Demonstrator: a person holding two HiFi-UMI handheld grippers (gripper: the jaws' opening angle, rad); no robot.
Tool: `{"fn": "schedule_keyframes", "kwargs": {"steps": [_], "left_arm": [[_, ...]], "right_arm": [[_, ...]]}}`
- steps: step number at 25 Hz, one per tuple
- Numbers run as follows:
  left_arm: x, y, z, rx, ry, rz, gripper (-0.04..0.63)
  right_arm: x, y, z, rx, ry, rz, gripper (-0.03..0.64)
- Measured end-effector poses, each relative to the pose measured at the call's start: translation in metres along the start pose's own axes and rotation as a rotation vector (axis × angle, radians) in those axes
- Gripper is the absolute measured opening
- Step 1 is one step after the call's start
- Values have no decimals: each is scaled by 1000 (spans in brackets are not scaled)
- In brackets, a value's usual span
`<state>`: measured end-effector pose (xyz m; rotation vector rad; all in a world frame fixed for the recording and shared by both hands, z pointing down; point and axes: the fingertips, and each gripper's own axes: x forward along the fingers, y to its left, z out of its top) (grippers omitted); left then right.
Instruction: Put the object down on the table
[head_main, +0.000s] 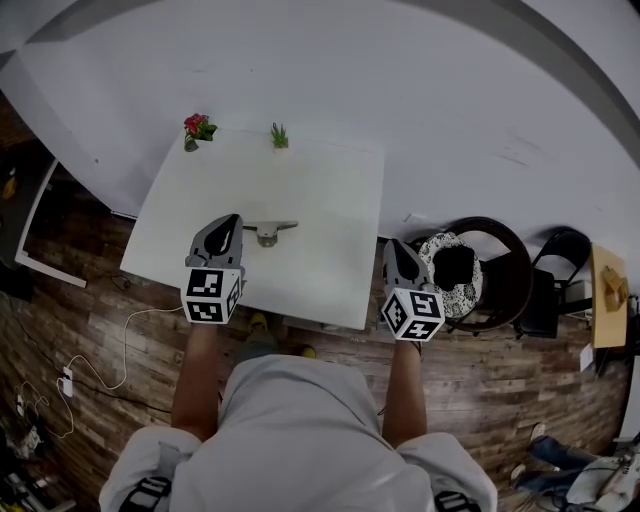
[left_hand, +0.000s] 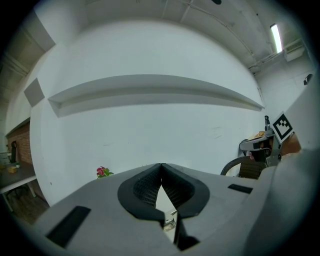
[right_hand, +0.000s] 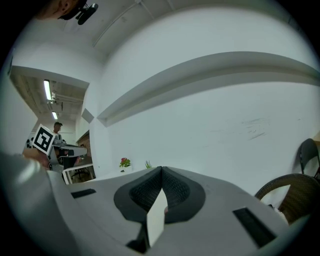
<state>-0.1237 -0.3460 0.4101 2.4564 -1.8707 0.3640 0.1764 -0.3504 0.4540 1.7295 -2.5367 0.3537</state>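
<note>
My left tongs (head_main: 232, 222) are closed and empty. The metal object (head_main: 268, 232), perhaps a small stand, lies on the table (head_main: 330, 190) at their three o'clock. My right tongs (head_main: 394, 246) are closed too. The putting down looks done, so next I just pull clear.

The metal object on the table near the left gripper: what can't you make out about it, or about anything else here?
Metal object: too small in the head view to name; in the left gripper view the shut left gripper hides all but a sliver.
Chair: in the right gripper view, cut off by the edge and the right gripper.
</note>
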Motion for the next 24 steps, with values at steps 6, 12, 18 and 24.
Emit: {"fn": "schedule_keyframes", "kwargs": {"steps": [6,12,18,24], "left_arm": [[-12,6,4,-12,-28,16,20],[-19,5,3,-17,-39,12,20],[-23,7,4,-14,-46,14,20],[-27,5,2,-26,-57,9,20]], "right_arm": [[-8,-1,3,-27,-7,-11,6],[-14,4,2,-39,-10,-4,6],[-18,6,4,-55,-10,-4,6],[-24,6,2,-54,-13,-10,6]]}}
